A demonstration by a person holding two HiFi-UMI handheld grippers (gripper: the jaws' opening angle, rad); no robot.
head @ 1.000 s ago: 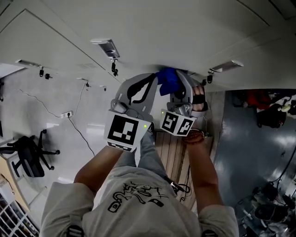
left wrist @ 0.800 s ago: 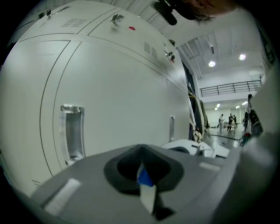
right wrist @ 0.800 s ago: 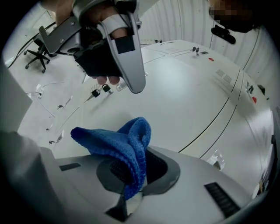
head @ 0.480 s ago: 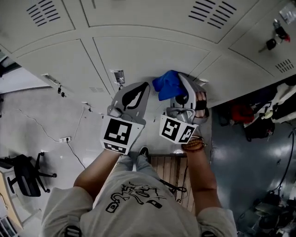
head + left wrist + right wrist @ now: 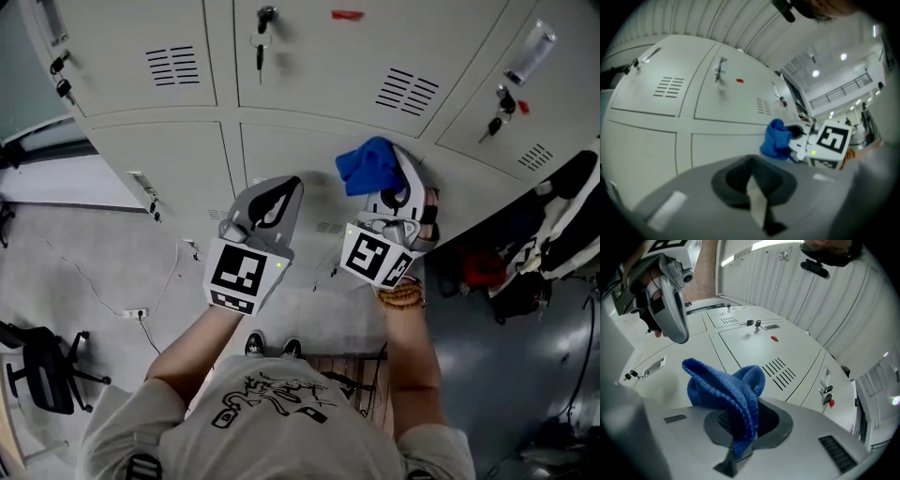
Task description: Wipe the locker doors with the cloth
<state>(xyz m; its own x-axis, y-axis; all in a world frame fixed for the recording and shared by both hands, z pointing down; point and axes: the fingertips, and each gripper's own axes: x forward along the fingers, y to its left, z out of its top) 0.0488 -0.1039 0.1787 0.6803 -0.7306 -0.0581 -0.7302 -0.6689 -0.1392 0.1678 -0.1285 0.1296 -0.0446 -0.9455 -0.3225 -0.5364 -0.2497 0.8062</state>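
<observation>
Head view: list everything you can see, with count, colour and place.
lockers: several doors, pale grey, across the top
keys: at least three sets, dark, hanging from locks
red mark: one, on a top door
cloth: one, blue, in front of a lower door, right of centre
chair: one, black, lower left floor
cable: one, dark, left floor
heap: one, dark with some red, far right; too unclear to name
slats: wooden, by the feet
left gripper: one, grey, fingers shut, empty, centre
right gripper: one, grey, fingers shut on the cloth
arms: two, bare, bottom
</observation>
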